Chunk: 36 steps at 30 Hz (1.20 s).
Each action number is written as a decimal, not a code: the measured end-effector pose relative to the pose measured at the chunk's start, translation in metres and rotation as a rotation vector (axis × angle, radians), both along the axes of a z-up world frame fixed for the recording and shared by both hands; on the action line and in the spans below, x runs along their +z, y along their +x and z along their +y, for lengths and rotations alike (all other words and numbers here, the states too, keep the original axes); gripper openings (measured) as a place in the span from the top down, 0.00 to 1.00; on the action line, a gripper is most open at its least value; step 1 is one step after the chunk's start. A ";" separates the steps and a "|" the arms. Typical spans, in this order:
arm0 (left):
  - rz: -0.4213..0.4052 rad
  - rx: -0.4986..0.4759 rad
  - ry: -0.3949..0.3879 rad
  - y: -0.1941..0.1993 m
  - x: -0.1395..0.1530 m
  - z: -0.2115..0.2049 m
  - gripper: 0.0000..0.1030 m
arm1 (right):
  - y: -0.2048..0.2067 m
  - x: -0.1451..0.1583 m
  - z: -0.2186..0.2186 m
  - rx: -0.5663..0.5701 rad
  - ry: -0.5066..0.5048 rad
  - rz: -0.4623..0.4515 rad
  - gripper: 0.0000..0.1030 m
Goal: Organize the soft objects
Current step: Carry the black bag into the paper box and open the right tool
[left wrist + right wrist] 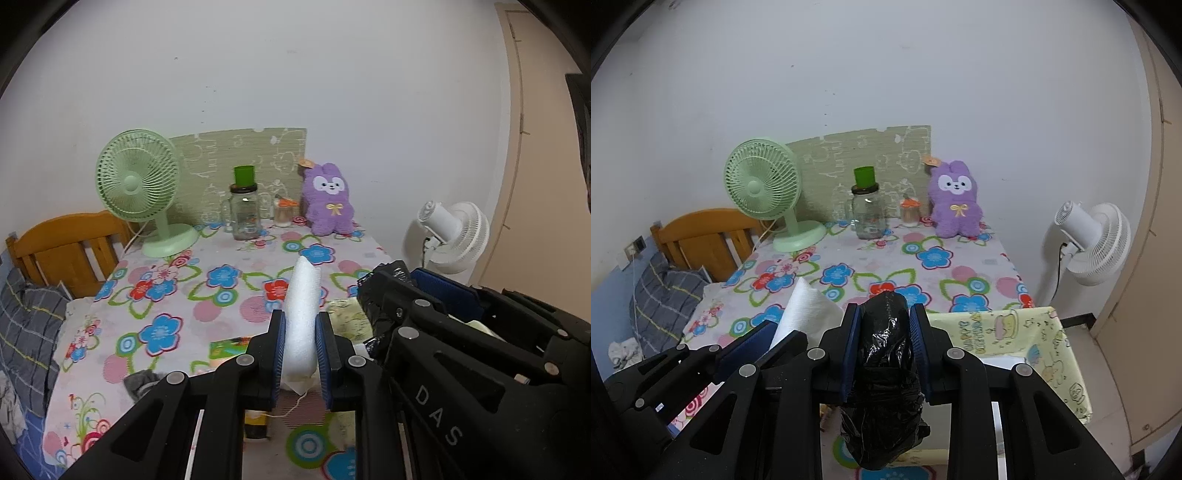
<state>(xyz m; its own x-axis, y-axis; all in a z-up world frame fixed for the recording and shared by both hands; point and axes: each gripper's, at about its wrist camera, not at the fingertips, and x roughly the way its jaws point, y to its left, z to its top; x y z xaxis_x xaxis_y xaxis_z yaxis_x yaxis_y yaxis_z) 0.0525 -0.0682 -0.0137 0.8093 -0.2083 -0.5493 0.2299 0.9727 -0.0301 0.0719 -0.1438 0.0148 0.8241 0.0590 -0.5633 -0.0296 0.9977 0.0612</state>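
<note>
The left gripper has its fingers clamped on a white tissue wad; beside it, the right gripper pinches a black plastic bag. Beyond both, a glass jar capped by a green cup stands between the green fan and purple plush on the desk.

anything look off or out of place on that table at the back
One oddity: a green cup sits perched on the lid of the glass jar, which looks precarious. The purple plush stands upright against the wall and the green fan is upright too. Nothing looks spilled or damaged.
</note>
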 end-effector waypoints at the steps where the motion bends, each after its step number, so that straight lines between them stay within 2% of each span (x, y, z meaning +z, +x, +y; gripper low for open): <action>1: -0.002 -0.004 0.001 0.000 0.000 -0.004 0.86 | -0.001 0.000 -0.003 -0.004 -0.001 -0.003 0.70; 22: -0.003 -0.117 0.037 0.012 -0.006 -0.072 0.86 | 0.001 -0.006 -0.072 -0.097 -0.005 0.007 0.70; 36: 0.071 -0.171 0.047 0.036 -0.032 -0.103 0.86 | 0.022 -0.033 -0.107 -0.153 0.010 0.070 0.70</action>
